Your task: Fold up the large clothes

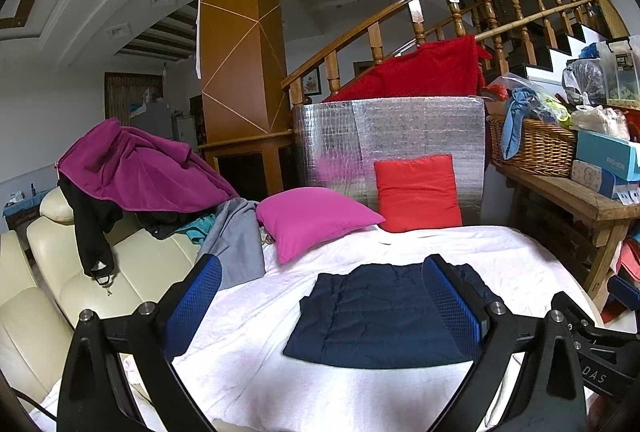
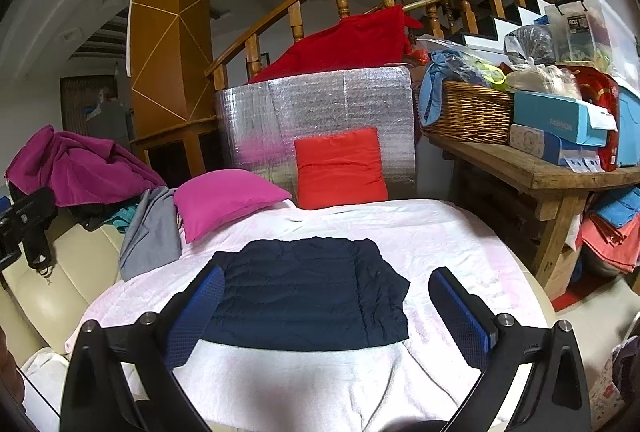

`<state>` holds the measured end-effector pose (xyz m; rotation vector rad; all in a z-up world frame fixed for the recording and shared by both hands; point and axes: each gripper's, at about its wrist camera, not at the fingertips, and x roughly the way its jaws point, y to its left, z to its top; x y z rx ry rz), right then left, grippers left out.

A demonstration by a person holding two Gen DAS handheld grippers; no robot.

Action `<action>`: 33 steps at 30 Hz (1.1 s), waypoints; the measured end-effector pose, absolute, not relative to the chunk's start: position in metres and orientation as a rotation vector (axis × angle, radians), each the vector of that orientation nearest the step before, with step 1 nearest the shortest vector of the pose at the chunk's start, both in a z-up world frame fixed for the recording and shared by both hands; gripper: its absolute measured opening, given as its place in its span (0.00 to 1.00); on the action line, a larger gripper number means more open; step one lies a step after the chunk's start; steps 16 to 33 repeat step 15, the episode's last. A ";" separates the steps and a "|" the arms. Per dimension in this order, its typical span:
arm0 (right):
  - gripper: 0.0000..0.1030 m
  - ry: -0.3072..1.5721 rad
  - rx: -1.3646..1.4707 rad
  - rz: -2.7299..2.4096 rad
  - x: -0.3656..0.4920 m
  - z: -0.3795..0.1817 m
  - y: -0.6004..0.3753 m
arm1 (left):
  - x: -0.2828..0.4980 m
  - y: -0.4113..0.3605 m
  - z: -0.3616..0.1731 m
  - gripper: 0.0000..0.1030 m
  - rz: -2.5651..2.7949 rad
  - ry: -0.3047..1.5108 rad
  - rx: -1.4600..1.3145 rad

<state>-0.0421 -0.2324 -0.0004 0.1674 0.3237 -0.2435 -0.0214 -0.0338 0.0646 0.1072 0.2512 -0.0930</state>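
Observation:
A navy quilted garment [image 1: 376, 316] lies folded into a flat rectangle on the white sheet [image 1: 256, 348]; it also shows in the right wrist view [image 2: 308, 296]. My left gripper [image 1: 324, 272] is open and empty, raised above the sheet, its fingers either side of the garment's near edge. My right gripper [image 2: 328, 284] is open and empty too, above the garment's near edge. Part of the right gripper's body [image 1: 592, 336] shows at the right of the left wrist view.
A pile of clothes with a magenta fleece [image 1: 140, 172] and a grey garment [image 1: 236, 244] lies on the cream sofa [image 1: 52, 300] at left. A pink cushion [image 2: 228, 198] and a red cushion [image 2: 340, 168] sit at the back. A cluttered wooden bench [image 2: 532, 168] stands at right.

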 end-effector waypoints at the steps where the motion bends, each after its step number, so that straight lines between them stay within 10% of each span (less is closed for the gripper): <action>1: 1.00 0.326 0.164 -0.242 -0.040 0.000 -0.231 | -0.020 -0.033 0.064 0.97 -0.093 0.254 0.105; 33: 1.00 0.346 0.160 -0.250 0.009 0.001 -0.240 | 0.019 -0.032 0.055 0.97 -0.067 0.283 0.080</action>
